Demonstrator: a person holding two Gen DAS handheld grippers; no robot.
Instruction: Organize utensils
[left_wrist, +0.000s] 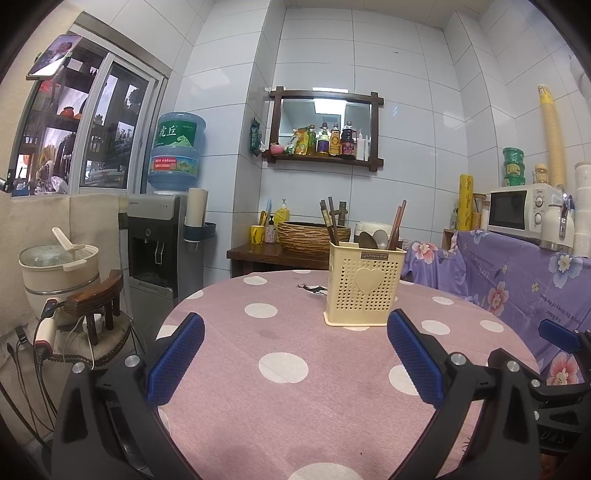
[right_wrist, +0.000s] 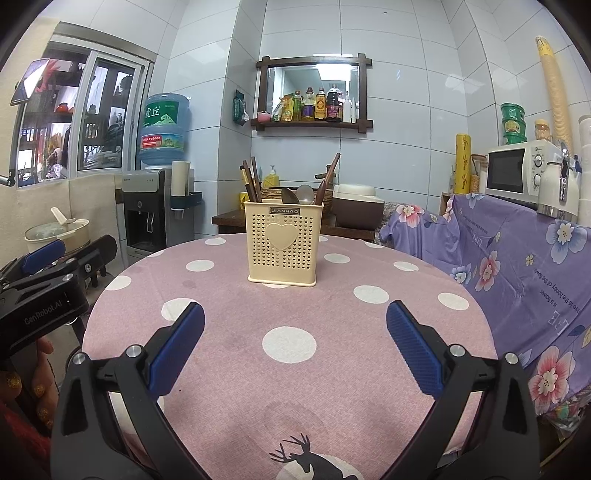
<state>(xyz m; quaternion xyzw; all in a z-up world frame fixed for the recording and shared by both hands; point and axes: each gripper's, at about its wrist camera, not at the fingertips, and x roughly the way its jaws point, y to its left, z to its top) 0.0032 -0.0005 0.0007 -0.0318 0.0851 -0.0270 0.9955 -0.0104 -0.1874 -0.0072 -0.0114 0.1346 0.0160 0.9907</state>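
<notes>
A cream perforated utensil holder (left_wrist: 364, 286) with a heart on its front stands on the round table with the pink polka-dot cloth (left_wrist: 288, 369). Dark chopsticks (left_wrist: 328, 221) lean in its left side, and metal spoons (left_wrist: 373, 239) and more chopsticks stand on its right. It also shows in the right wrist view (right_wrist: 283, 245). My left gripper (left_wrist: 295, 354) is open and empty above the near table. My right gripper (right_wrist: 295, 347) is open and empty, well short of the holder. The left gripper shows at the left edge of the right wrist view (right_wrist: 44, 280).
A water dispenser (left_wrist: 159, 240) and a stool with a rice cooker (left_wrist: 59, 269) stand left of the table. A counter under a purple floral cloth (left_wrist: 517, 273) with a microwave (left_wrist: 521, 210) is on the right. A wooden side table with a woven basket (left_wrist: 310, 236) is behind.
</notes>
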